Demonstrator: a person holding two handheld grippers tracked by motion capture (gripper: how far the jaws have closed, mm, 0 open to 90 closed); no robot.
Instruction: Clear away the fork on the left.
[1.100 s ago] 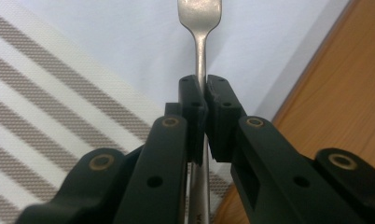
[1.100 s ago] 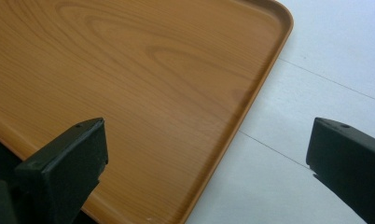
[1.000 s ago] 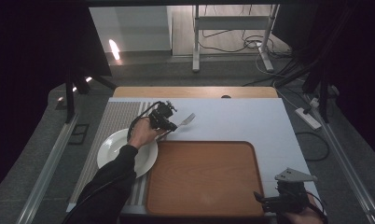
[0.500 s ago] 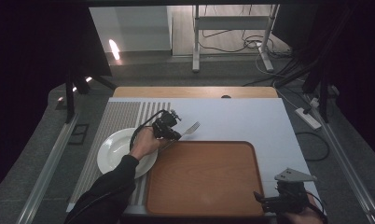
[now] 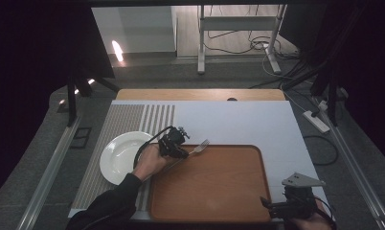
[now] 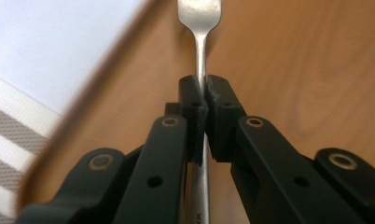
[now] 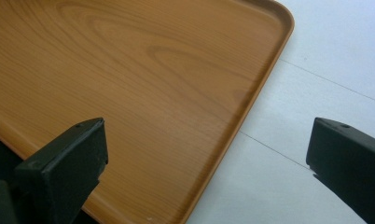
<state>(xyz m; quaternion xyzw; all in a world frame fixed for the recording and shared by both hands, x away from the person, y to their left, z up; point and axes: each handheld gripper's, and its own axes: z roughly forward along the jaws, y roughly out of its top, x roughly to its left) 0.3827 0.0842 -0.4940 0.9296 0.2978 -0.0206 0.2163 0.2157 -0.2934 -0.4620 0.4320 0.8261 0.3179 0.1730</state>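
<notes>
I see silver metal fork (image 6: pixel 200 28) tines cut off in left gripper view; high view shows them over brown wooden tray (image 5: pixel 219 191). Left gripper (image 6: pixel 203 100) pinching fork handle; right gripper (image 7: pixel 206 154) jaws spread.

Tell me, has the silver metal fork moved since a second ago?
Yes. The silver metal fork, clamped in the left gripper, has shifted from the white mat toward the brown wooden tray, and its head now overhangs the tray's far-left corner.

Both grippers are black with brass-coloured pivot pins, the right gripper (image 5: pixel 272 207) topped by a grey three-cornered plate; the sleeve (image 5: pixel 107 208) is dark.
</notes>
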